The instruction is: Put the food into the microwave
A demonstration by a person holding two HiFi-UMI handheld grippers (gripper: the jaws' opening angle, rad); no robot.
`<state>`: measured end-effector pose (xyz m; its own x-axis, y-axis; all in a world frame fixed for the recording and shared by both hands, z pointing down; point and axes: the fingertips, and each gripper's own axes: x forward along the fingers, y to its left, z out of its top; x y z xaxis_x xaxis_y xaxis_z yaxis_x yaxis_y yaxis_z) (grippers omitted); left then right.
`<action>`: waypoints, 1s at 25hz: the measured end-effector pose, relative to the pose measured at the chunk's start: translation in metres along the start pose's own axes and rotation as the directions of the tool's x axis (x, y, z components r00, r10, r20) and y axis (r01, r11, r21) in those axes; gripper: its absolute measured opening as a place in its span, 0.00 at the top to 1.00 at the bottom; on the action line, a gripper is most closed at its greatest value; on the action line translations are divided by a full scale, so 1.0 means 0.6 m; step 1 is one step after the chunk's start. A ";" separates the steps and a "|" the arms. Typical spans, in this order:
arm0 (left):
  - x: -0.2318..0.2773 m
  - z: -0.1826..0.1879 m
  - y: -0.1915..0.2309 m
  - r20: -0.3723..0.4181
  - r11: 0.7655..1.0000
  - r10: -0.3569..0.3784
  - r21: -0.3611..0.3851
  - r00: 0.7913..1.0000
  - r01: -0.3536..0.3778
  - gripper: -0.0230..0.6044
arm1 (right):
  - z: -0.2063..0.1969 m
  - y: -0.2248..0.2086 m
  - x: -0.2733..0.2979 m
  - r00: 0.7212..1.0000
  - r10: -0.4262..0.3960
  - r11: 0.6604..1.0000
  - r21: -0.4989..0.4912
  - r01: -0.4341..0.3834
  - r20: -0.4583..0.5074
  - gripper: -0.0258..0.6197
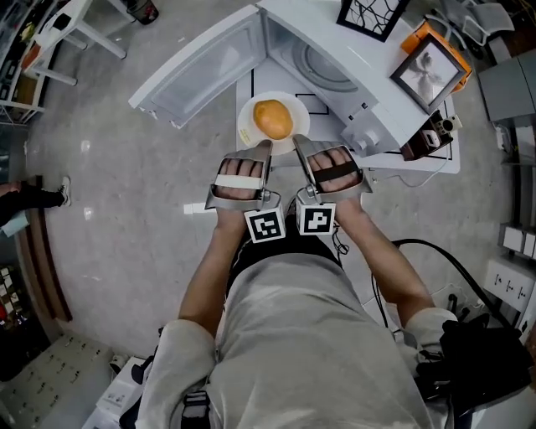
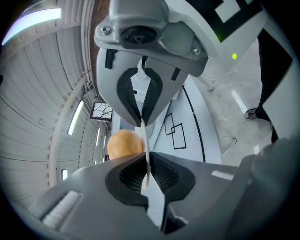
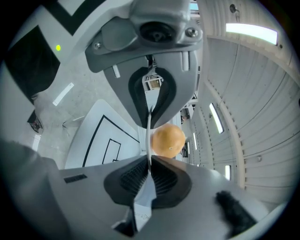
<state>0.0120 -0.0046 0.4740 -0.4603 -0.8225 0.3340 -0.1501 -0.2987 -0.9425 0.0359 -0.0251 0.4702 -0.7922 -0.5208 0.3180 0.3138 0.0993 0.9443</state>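
An orange (image 1: pixel 273 119) lies on a small white plate (image 1: pixel 249 126) held in the air between my two grippers. My left gripper (image 1: pixel 266 149) is shut on the plate's near left rim, and my right gripper (image 1: pixel 300 151) on its near right rim. In the left gripper view the rim (image 2: pixel 146 157) runs as a thin edge between the closed jaws of the left gripper (image 2: pixel 143 125), with the orange (image 2: pixel 124 144) just behind. The right gripper view shows the same: right gripper (image 3: pixel 150 118), rim (image 3: pixel 149 140), orange (image 3: pixel 168 139). The white microwave (image 1: pixel 335 67) stands just beyond the plate, its door (image 1: pixel 205 67) swung open to the left.
The microwave sits on a white table (image 1: pixel 419 159) marked with black lines. A black picture frame (image 1: pixel 373 15) and an orange-framed picture (image 1: pixel 431 67) stand at the back right. A black cable (image 1: pixel 435 260) lies on the floor at right. A bystander's shoe (image 1: pixel 63 191) is at far left.
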 end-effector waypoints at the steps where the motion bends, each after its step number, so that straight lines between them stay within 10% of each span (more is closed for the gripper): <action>1: 0.010 0.001 -0.001 0.007 1.000 -0.008 0.003 1.000 0.008 0.91 | -0.005 0.003 0.008 1.000 0.011 1.000 0.006 -0.011 -0.004 0.92; 11: 0.090 0.013 -0.001 0.156 0.998 -0.048 0.047 0.987 0.042 0.91 | -0.047 0.010 0.068 0.988 0.059 0.997 0.067 -0.049 -0.146 0.92; 25: 0.184 -0.023 -0.001 0.437 0.990 -0.108 0.131 0.893 0.056 0.90 | -0.044 0.019 0.156 0.881 0.174 0.976 0.195 -0.096 -0.439 0.92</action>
<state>-0.0510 -0.0884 0.5111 -0.0130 -0.9137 0.4061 -0.0596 -0.4047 -0.9125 -0.0209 -0.0950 0.5083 -0.4138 -0.8141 0.4075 0.2802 0.3120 0.9078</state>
